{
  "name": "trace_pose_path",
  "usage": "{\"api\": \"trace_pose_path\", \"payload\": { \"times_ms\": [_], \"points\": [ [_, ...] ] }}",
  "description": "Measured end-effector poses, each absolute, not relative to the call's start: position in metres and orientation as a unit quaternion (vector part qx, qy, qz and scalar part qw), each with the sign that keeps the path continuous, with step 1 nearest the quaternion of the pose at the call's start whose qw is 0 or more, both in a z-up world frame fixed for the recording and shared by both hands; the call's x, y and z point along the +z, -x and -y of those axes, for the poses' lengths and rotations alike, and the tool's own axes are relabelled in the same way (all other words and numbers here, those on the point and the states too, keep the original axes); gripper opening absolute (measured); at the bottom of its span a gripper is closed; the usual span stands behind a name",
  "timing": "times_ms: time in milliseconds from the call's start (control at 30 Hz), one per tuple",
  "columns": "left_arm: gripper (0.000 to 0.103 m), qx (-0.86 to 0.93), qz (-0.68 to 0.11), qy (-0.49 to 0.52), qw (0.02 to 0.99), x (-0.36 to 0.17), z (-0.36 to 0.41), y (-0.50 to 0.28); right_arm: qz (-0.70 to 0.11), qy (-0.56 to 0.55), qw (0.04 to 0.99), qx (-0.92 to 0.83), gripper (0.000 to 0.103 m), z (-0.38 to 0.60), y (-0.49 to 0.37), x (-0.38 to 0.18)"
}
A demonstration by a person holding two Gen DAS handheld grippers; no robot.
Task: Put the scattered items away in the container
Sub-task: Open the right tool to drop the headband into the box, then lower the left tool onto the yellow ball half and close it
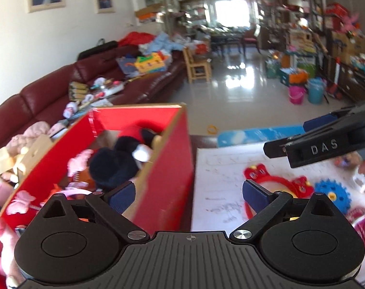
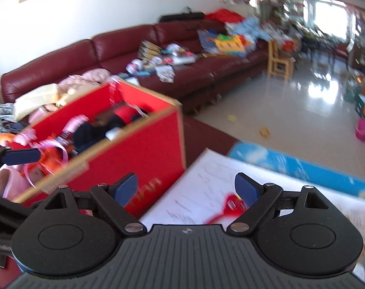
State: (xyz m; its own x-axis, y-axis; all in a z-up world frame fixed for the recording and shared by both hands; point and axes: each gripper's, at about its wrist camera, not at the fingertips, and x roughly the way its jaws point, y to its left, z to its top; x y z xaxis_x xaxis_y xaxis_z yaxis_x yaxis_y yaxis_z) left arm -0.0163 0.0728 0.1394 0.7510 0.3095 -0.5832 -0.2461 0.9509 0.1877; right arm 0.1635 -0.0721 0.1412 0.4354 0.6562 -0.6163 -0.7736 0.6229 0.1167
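A red cardboard box (image 1: 168,168) stands open at the left, with a black and red plush toy (image 1: 117,166) and pink toys inside. My left gripper (image 1: 188,193) is open and empty, straddling the box's right wall. Right of the box, a red ring-shaped toy (image 1: 276,183) and a blue gear (image 1: 331,192) lie on a white sheet (image 1: 218,180). My right gripper (image 1: 287,136) hovers above them. In the right wrist view the right gripper (image 2: 186,189) is open and empty near the box (image 2: 139,156), with the red toy (image 2: 230,207) by its right finger.
A maroon sofa (image 2: 110,48) strewn with toys and clothes runs behind the box. A blue mat (image 1: 254,134) lies beyond the white sheet. Farther off are a wooden chair (image 1: 196,65), buckets (image 1: 296,95) and cluttered shelves on a glossy floor.
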Motion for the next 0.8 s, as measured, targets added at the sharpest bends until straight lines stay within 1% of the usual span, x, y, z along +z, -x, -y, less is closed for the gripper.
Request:
{"api": "trace_pose_path", "payload": {
  "times_ms": [167, 267, 400, 533, 800],
  "points": [
    [0.101, 0.082, -0.375, -0.075, 0.920, 0.084, -0.048, -0.009, -0.388, 0.096, 0.841, 0.365, 0.090, 0.100, -0.185, 0.095],
    [0.101, 0.051, -0.405, -0.099, 0.908, 0.046, -0.036, -0.024, -0.434, 0.081, 0.831, 0.337, 0.090, 0.114, -0.196, 0.070],
    [0.101, 0.029, -0.426, -0.108, 0.898, 0.009, -0.030, -0.043, -0.477, 0.055, 0.819, 0.314, 0.090, 0.128, -0.204, 0.045],
    [0.101, 0.011, -0.434, -0.108, 0.895, -0.007, -0.026, -0.060, -0.502, 0.040, 0.808, 0.305, 0.090, 0.135, -0.212, 0.031],
    [0.101, -0.043, -0.426, -0.136, 0.894, -0.023, -0.012, -0.084, -0.551, -0.009, 0.776, 0.305, 0.090, 0.117, -0.235, 0.008]
  ]
}}
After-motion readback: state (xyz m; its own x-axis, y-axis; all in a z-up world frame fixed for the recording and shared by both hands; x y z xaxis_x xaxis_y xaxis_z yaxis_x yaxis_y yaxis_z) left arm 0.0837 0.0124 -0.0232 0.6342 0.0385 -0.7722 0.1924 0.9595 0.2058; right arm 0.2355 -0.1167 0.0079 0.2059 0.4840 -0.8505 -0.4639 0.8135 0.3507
